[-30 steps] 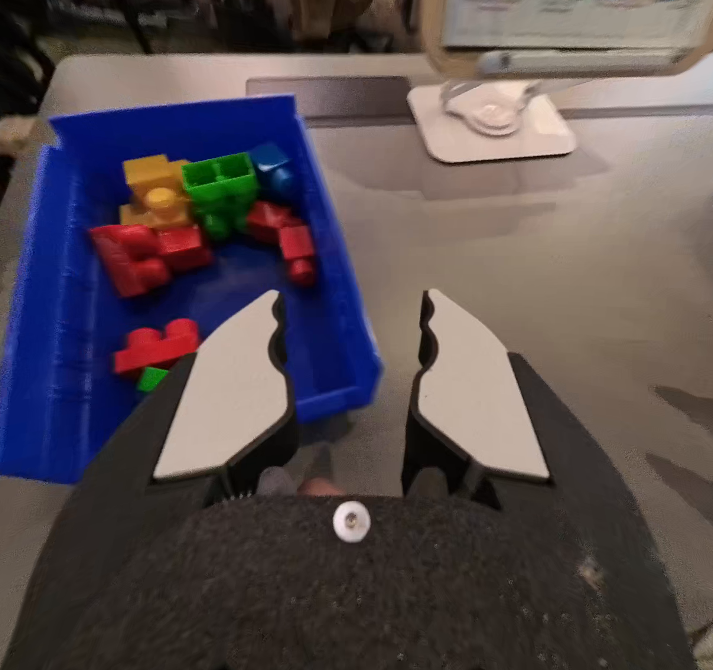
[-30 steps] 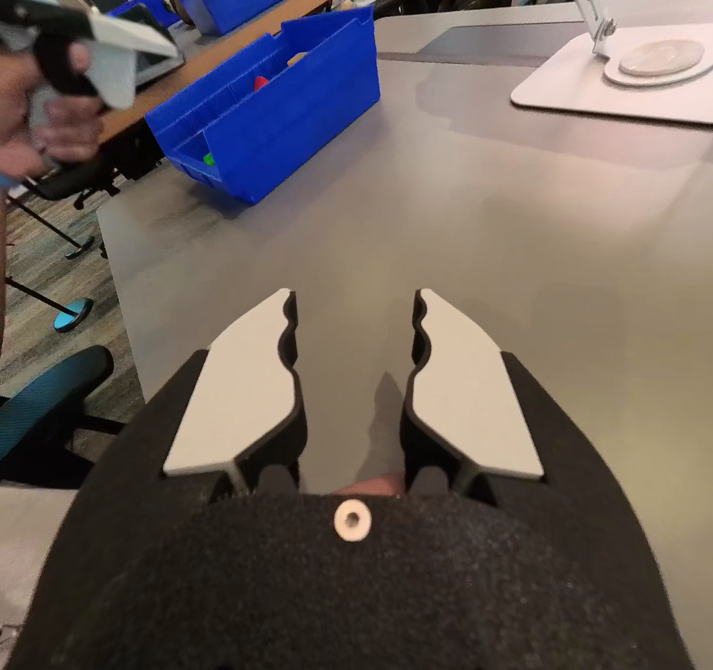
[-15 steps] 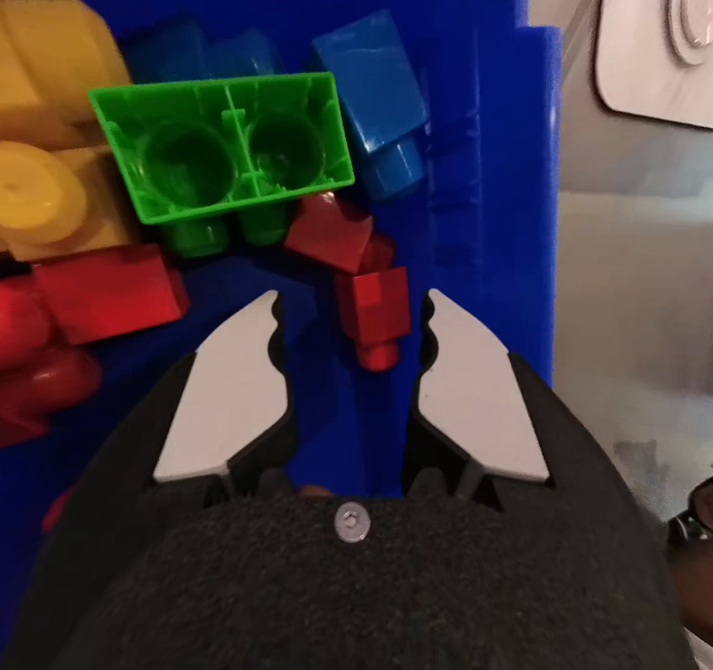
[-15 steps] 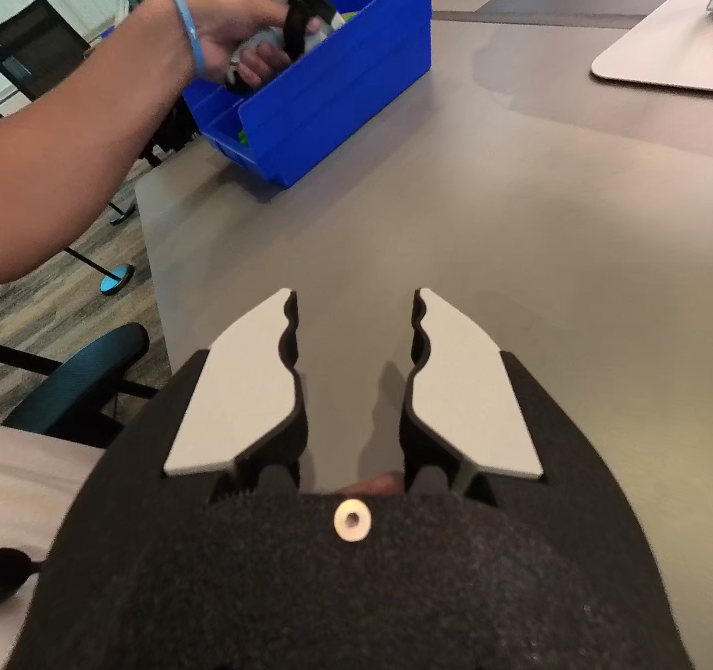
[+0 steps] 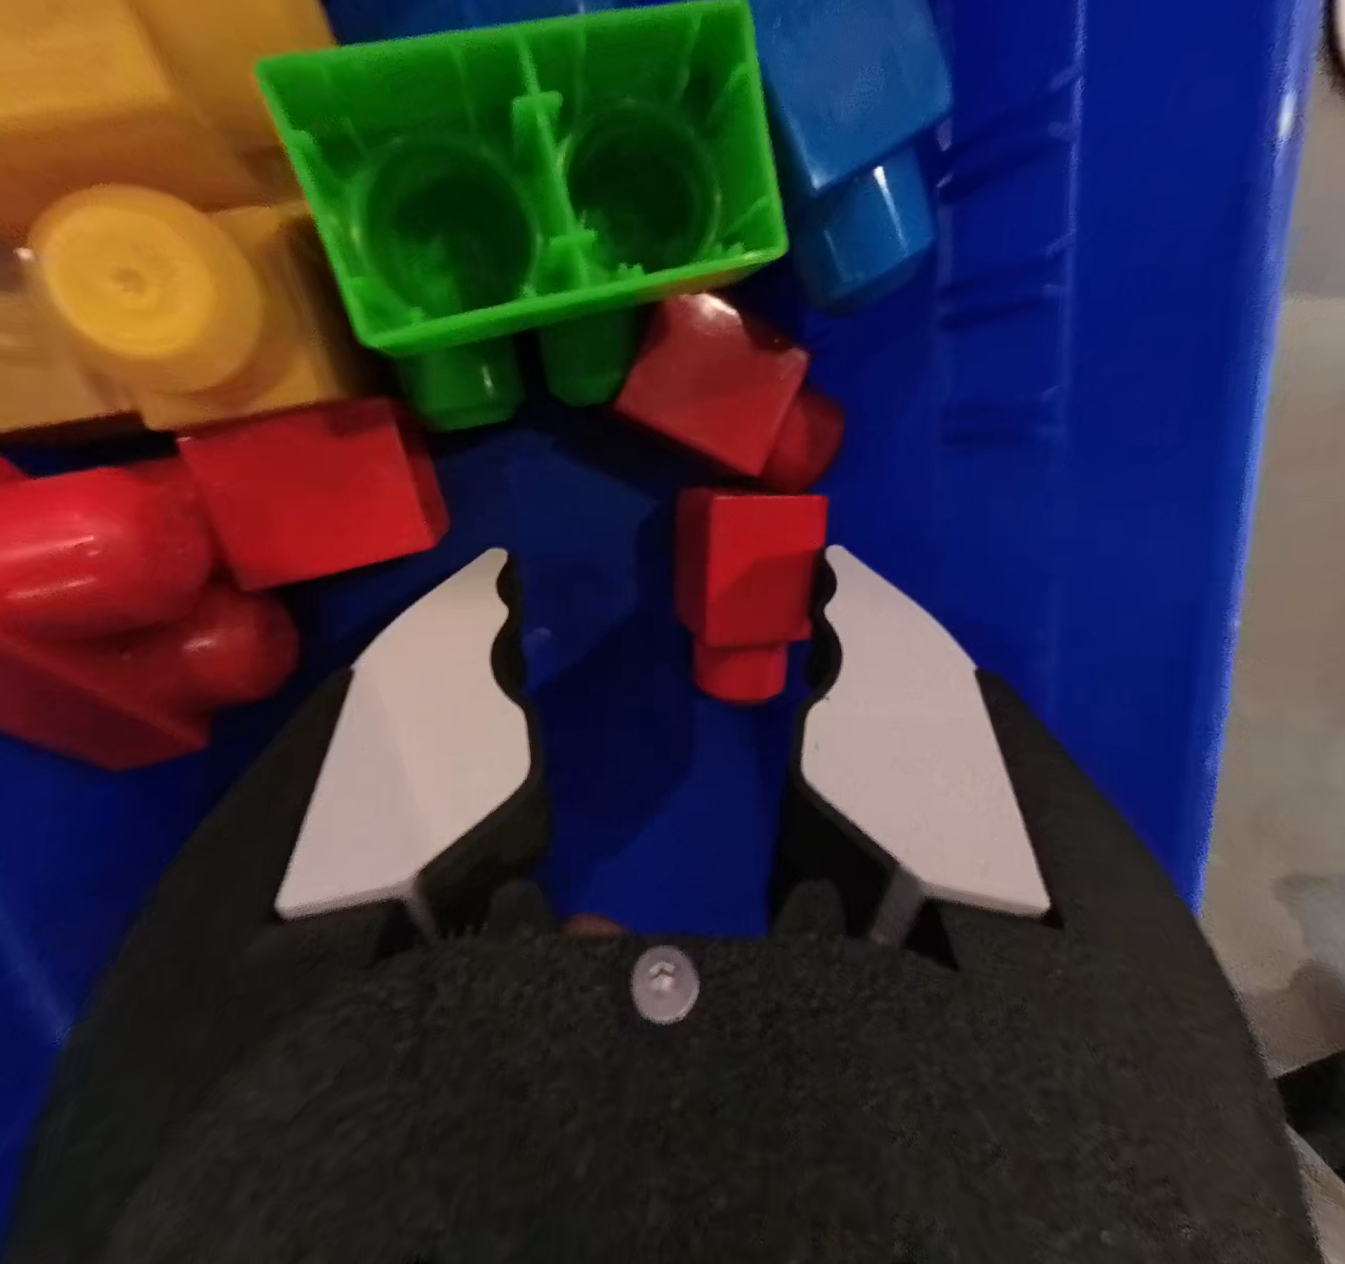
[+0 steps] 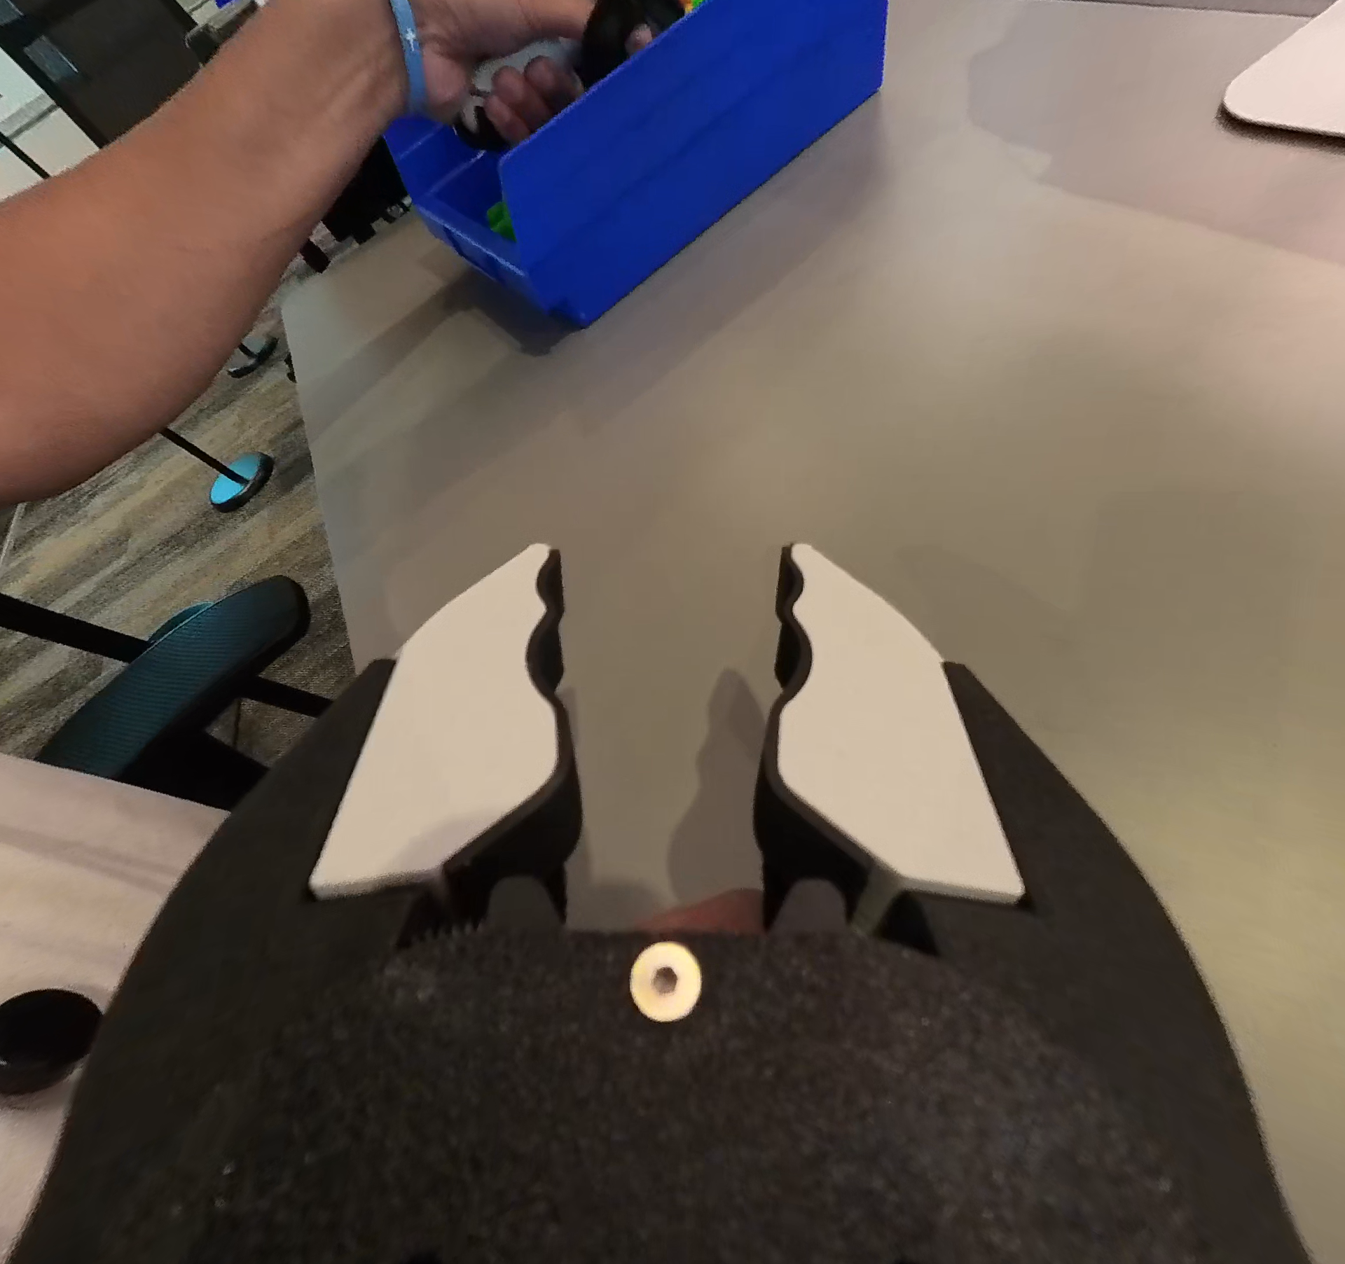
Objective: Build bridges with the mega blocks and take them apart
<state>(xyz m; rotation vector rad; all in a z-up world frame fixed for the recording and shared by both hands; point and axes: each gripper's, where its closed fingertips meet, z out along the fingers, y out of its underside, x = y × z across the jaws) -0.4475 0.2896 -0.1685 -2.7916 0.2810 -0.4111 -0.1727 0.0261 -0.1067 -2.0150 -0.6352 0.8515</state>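
My left gripper [image 5: 666, 563] is open, low inside the blue bin [image 5: 1019, 429]. A small red one-stud block [image 5: 746, 578] lies between its fingers, against the right finger [image 5: 910, 705], stud towards me. Beyond it lie another red block [image 5: 709, 385], an upturned green two-stud block [image 5: 524, 181], a blue block [image 5: 837, 87], yellow blocks [image 5: 145, 210] and larger red blocks [image 5: 218, 538] at left. My right gripper [image 6: 669, 567] is open and empty above the grey table [image 6: 946, 392]. In the right wrist view the bin [image 6: 691, 116] stands at the far left with the hand [image 6: 473, 21] holding the left gripper inside it.
The bin's right wall [image 5: 1164, 356] stands close beside my left gripper's right finger. A white stand base [image 6: 1295, 87] sits at the table's far right. A chair [image 6: 175, 683] and the floor lie beyond the table's left edge. A black cap [image 6: 44, 1040] lies on a pale surface at lower left.
My left gripper has moved from above the bin's front corner down into the bin and now straddles the small red block. My right gripper stays open and has drifted slightly.
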